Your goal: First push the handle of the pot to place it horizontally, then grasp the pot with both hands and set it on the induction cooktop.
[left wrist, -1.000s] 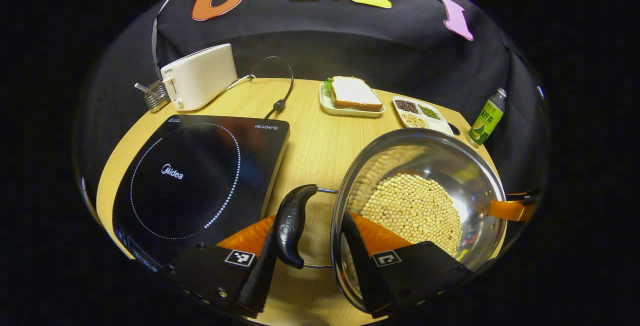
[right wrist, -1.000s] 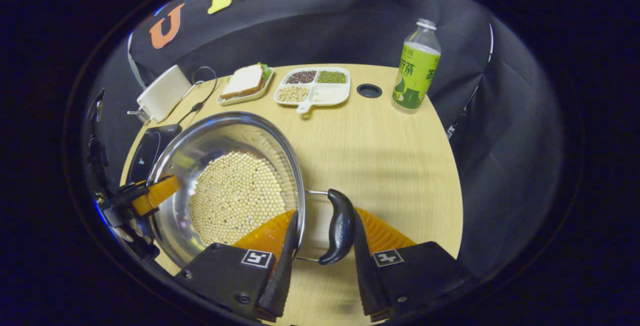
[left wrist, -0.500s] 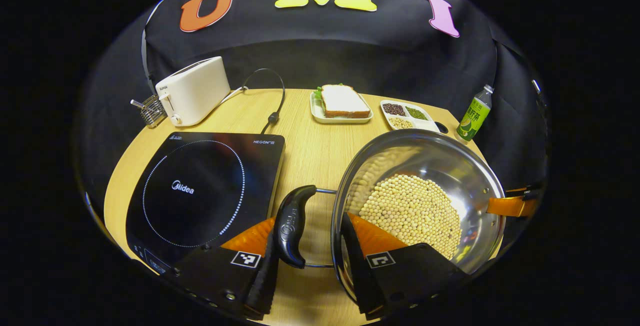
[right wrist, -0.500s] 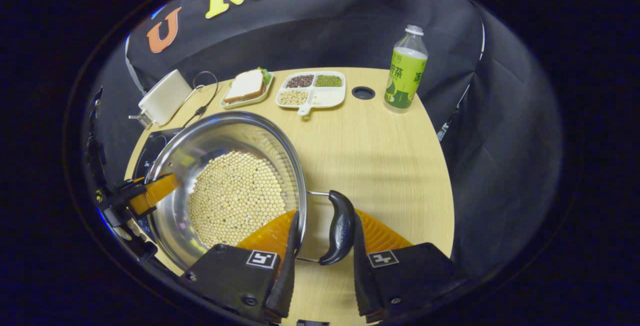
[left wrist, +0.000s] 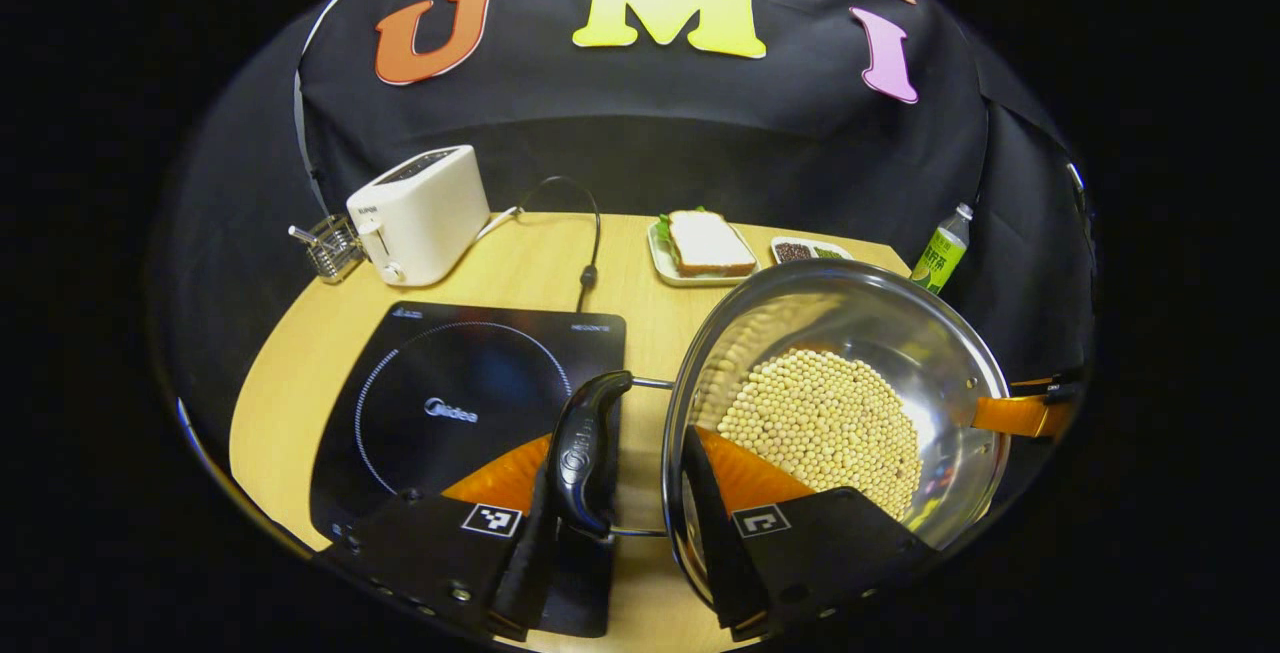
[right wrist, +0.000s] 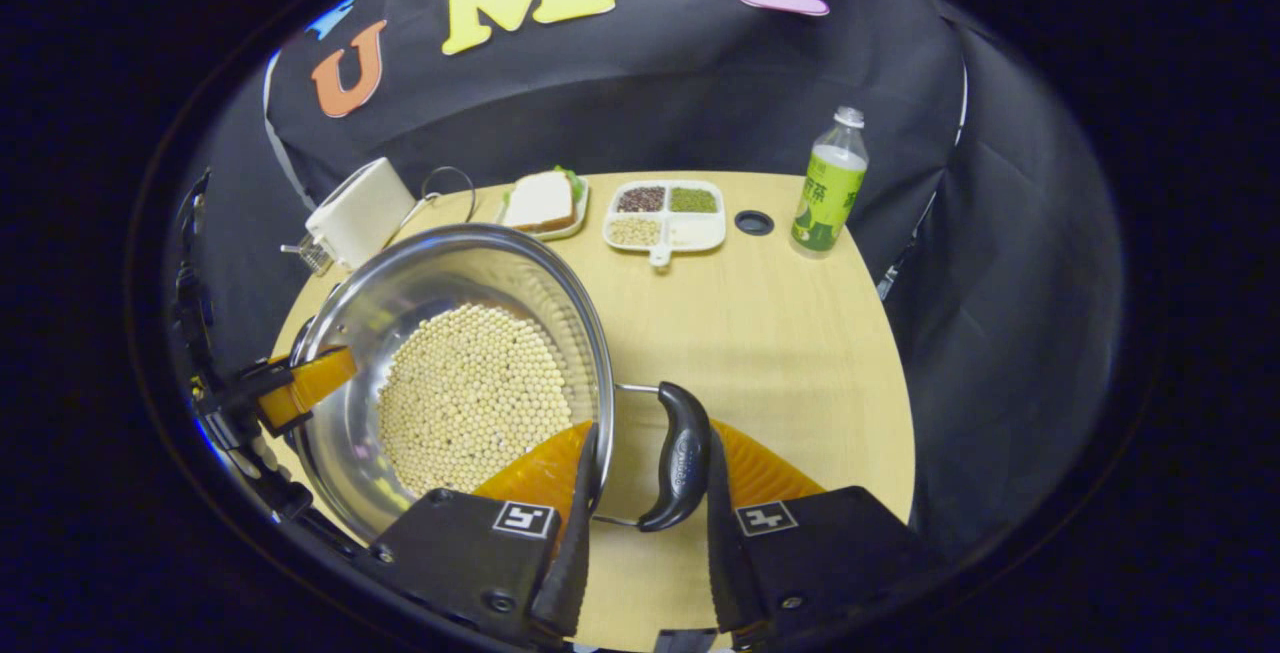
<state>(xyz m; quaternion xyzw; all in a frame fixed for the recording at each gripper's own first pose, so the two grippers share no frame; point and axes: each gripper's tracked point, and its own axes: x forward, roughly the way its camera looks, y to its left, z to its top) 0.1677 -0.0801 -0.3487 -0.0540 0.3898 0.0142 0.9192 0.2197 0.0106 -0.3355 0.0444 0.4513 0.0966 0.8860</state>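
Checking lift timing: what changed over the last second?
The pot, carried by both grippers, has risen and moved toward the induction cooktop, whose edge now sits under the left gripper. The right gripper keeps its handle. Jaws stay closed on both handles; the beans stay put.

Glossy steel pot [left wrist: 930, 353], matt wooden table [right wrist: 790, 333]

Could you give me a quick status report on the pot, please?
Left gripper and right gripper clamp the pot handles. Pot airborne beside the induction cooktop. Cooktop surface bare.
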